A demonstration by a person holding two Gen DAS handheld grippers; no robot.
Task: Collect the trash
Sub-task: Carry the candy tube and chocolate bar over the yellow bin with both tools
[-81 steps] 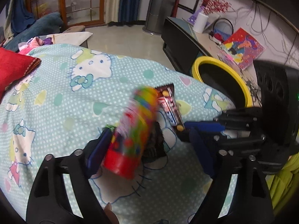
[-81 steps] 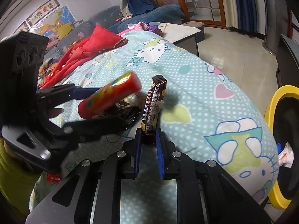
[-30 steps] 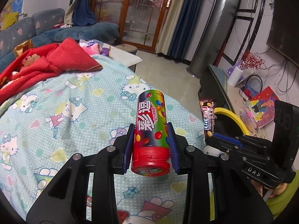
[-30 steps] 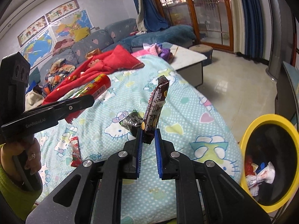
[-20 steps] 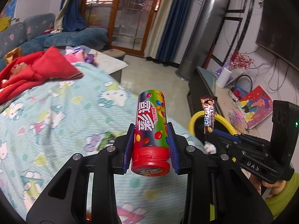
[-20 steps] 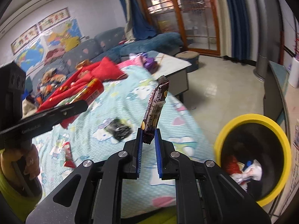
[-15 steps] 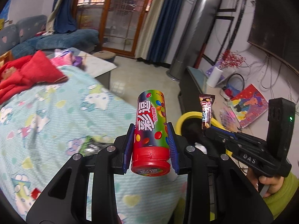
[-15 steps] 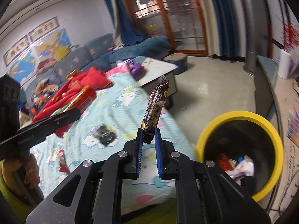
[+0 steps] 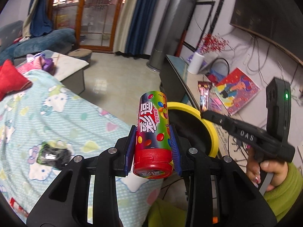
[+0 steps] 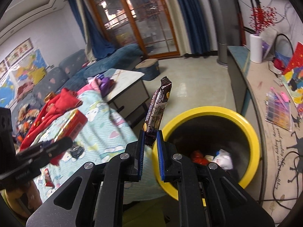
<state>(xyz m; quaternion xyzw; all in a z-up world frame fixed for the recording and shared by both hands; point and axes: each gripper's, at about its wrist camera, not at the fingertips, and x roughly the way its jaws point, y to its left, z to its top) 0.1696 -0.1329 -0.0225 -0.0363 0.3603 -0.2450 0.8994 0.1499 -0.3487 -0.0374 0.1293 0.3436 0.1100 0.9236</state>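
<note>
My left gripper (image 9: pixel 152 143) is shut on a colourful candy tube with a red cap (image 9: pixel 153 132), held upright in front of the yellow-rimmed trash bin (image 9: pixel 208 124). My right gripper (image 10: pixel 151 144) is shut on a dark brown snack wrapper (image 10: pixel 157 109) that stands up from the jaws, right beside the bin's near rim (image 10: pixel 248 124). The bin holds crumpled trash (image 10: pixel 221 159). In the left wrist view the right gripper (image 9: pixel 206 113) holds the wrapper (image 9: pixel 203 98) over the bin's far rim.
A Hello Kitty blanket (image 9: pixel 56 117) covers the bed, with a dark crumpled wrapper (image 9: pixel 53 155) and a small red wrapper (image 10: pixel 47 177) on it. A low TV cabinet (image 10: pixel 265 98) with papers stands right of the bin. A tiled floor (image 10: pixel 198 83) lies beyond.
Both grippers have swung right from over the bed toward the yellow bin, each carrying its item. The bin now sits directly ahead of both.
</note>
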